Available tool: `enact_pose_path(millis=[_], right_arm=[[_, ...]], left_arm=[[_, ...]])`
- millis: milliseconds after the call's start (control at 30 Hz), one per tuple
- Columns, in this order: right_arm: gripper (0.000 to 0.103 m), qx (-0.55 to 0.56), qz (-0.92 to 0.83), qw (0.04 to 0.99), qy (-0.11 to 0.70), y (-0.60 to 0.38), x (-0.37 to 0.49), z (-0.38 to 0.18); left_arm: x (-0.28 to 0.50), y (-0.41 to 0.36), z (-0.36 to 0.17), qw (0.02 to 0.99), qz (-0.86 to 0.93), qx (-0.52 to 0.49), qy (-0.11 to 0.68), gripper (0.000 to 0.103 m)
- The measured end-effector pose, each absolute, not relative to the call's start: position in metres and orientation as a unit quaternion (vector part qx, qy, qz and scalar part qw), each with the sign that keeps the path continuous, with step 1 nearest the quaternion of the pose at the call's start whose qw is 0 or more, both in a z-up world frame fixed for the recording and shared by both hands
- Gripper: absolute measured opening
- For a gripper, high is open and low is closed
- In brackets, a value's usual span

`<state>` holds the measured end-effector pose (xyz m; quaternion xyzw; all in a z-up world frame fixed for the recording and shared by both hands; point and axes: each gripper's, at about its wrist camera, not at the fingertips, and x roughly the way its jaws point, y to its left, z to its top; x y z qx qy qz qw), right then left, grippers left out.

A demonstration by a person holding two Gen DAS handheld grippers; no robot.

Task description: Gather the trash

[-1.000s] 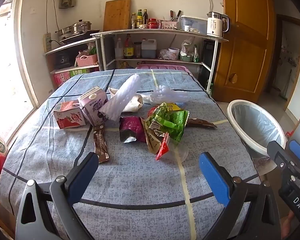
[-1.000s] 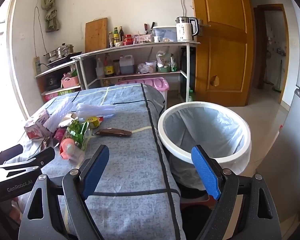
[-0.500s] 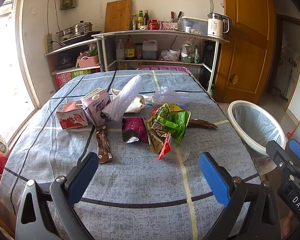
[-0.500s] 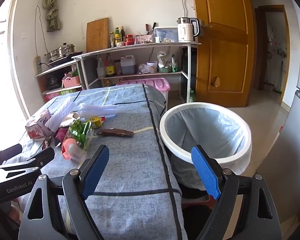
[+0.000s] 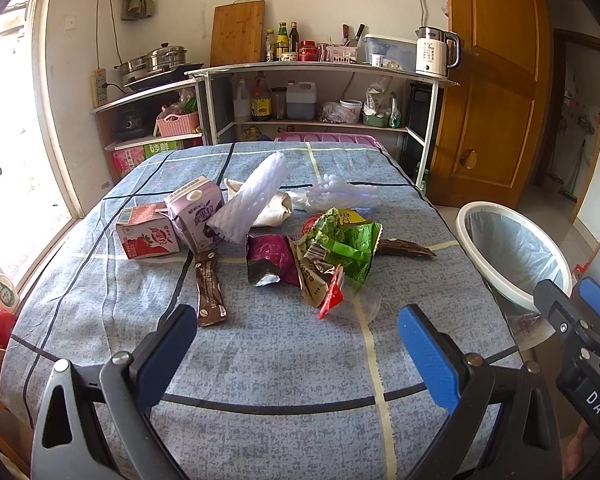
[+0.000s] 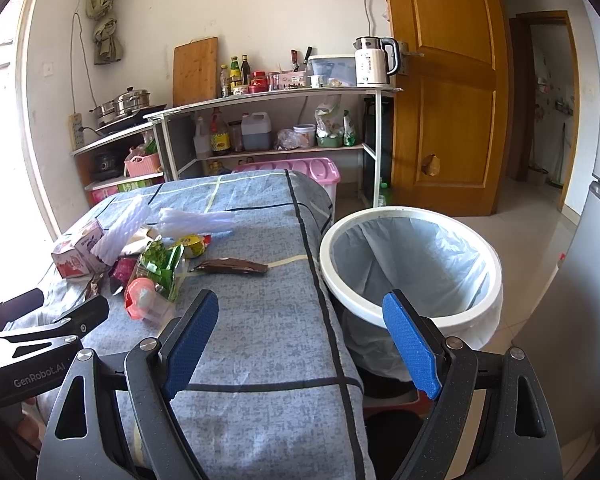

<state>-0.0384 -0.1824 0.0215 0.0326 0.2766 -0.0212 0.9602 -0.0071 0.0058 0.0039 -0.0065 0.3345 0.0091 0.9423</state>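
Left claw (image 5: 292, 344) released, empty, near edge of surface (image 5: 280, 360); right claw (image 6: 300, 336) likewise. Wrappers (image 5: 332, 248) piled mid-surface, bin (image 6: 412, 268) right. Risk: thin foil slipping from pads, dropping beside bin.

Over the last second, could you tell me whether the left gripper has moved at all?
Yes, slightly. In the left wrist view the red milk carton and bin sit a little to the right of where they were, so the left gripper has shifted or turned leftward.
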Motion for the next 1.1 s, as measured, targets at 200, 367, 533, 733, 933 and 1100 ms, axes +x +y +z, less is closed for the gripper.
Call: enact_pose_path(millis=[200,367,533,733,933,1100], right_arm=[[0.085,0.033,-0.019,0.961,0.275,-0.1821,-0.0392,0.0221],[0.085,0.032,-0.019,0.961,0.275,-0.1816,-0.0391,0.0223],[0.085,0.032,-0.019,0.961,0.275,-0.1811,-0.0398,0.0227],[0.085,0.031,-0.02,0.961,0.275,-0.1808,-0.0395,0.0227],[0.085,0.031,-0.02,0.961,0.275,-0.1802,-0.0398,0.0232],[0.085,0.031,-0.019,0.961,0.273,-0.1795,-0.0404,0.0236]], left_arm=[[-0.0081,0.0064,0.005,0.942,0.01,-0.008,0.334,0.102],[-0.0085,0.0069,0.0052,0.942,0.01,-0.008,0.334,0.102],[-0.0089,0.0078,0.0047,0.942,0.01,-0.008,0.334,0.102],[-0.0096,0.0085,0.0047,0.942,0.009,-0.008,0.335,0.102],[-0.01,0.0086,0.0046,0.942,0.009,-0.008,0.335,0.102],[-0.0102,0.0086,0.0046,0.942,0.01,-0.007,0.334,0.102]])
